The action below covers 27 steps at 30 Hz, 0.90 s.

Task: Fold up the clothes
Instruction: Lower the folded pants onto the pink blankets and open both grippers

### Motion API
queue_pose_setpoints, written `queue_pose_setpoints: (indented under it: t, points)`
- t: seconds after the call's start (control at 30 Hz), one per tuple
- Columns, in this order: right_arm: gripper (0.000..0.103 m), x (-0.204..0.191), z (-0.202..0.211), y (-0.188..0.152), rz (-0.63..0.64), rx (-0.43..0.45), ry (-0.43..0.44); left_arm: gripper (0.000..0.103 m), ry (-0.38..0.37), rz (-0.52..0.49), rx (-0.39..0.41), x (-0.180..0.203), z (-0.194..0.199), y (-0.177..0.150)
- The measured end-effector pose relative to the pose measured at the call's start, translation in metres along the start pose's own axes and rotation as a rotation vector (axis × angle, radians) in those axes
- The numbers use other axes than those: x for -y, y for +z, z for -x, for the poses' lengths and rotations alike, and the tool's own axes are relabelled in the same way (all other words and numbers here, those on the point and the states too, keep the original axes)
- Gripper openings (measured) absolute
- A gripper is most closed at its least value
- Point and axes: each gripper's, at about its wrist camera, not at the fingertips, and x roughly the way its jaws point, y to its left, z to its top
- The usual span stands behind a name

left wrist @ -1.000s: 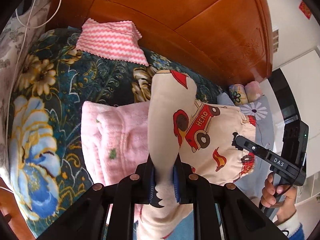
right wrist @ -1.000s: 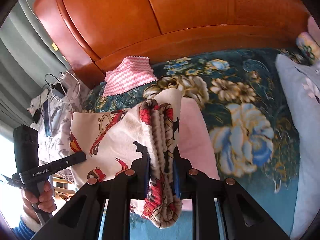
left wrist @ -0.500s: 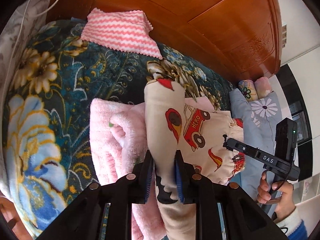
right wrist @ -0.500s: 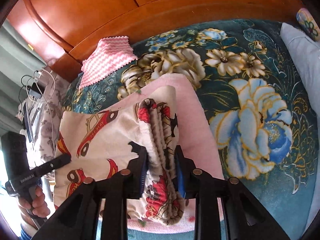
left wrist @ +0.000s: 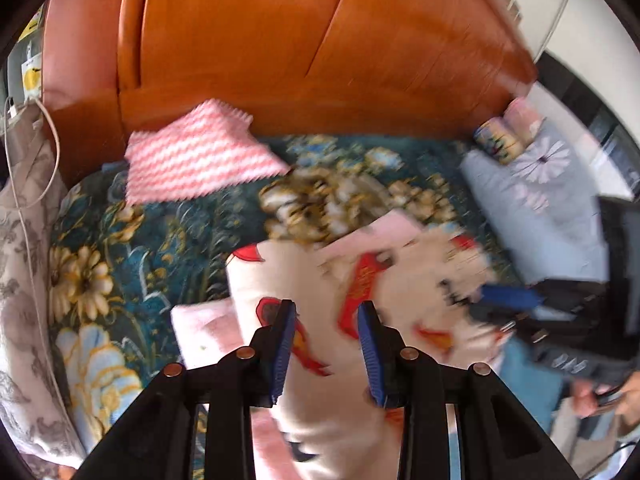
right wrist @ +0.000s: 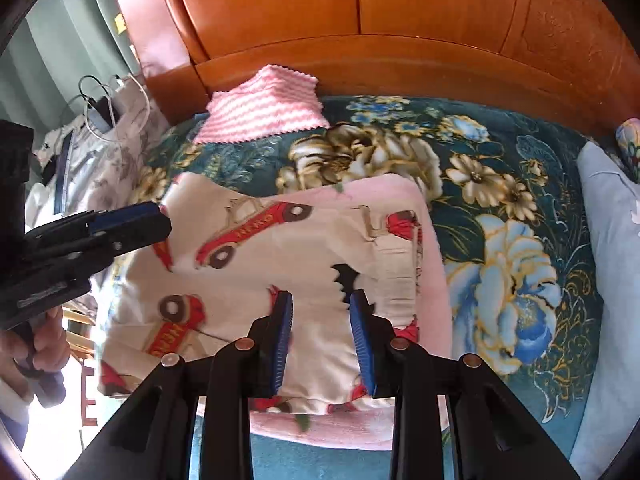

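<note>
A cream garment printed with red fire trucks (right wrist: 256, 268) lies flat on a folded pink fleece garment (right wrist: 430, 240) on the bed; it also shows in the left wrist view (left wrist: 320, 288). My left gripper (left wrist: 327, 312) is open just above its left part, holding nothing; it also shows in the right wrist view (right wrist: 120, 220). My right gripper (right wrist: 320, 300) is open above its right part, empty; it also shows, blurred, in the left wrist view (left wrist: 512, 296).
A teal floral bedspread (right wrist: 500, 208) covers the bed. A pink and white zigzag cloth (right wrist: 264, 108) lies by the wooden headboard (right wrist: 400, 20). A pale blue pillow (right wrist: 612, 220) lies at the right. Cables and a grey floral cloth (left wrist: 24, 208) are at the left.
Both grippers have opened and let go of the fire-truck garment, which now lies flat on the pink fleece. Both grippers have pulled back a little.
</note>
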Motion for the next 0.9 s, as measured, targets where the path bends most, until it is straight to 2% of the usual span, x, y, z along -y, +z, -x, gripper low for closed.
queue_pose_setpoints:
  t: [0.13,0.23,0.47,0.57,0.6,0.73,0.8,0.9]
  points:
    - [0.030,0.020,-0.017,-0.003,-0.102,0.010,-0.005,0.035,-0.013,-0.002,0.023,0.001,0.012,-0.010]
    - [0.030,0.020,-0.024,-0.004,-0.123,0.006,-0.025,0.035,-0.028,-0.003,0.045,0.003,0.023,-0.017]
    - [0.030,0.001,0.011,-0.016,-0.084,0.076,0.009,0.035,-0.056,-0.020,0.088,0.010,0.048,-0.037]
    - [0.030,-0.006,0.012,-0.024,-0.077,0.063,-0.002,0.035,-0.024,-0.061,0.037,0.021,0.036,-0.053]
    - [0.030,-0.006,0.008,-0.027,-0.080,0.050,-0.015,0.035,-0.002,-0.059,0.009,0.022,0.029,-0.056]
    - [0.030,-0.011,0.002,-0.040,-0.085,0.028,-0.045,0.035,0.029,-0.018,-0.010,0.022,0.021,-0.061]
    - [0.030,-0.016,0.006,-0.049,-0.082,0.042,-0.043,0.035,0.048,-0.023,0.019,0.028,0.032,-0.064]
    - [0.030,-0.024,0.013,-0.063,-0.079,0.062,-0.041,0.035,0.082,-0.005,0.072,0.041,0.045,-0.085]
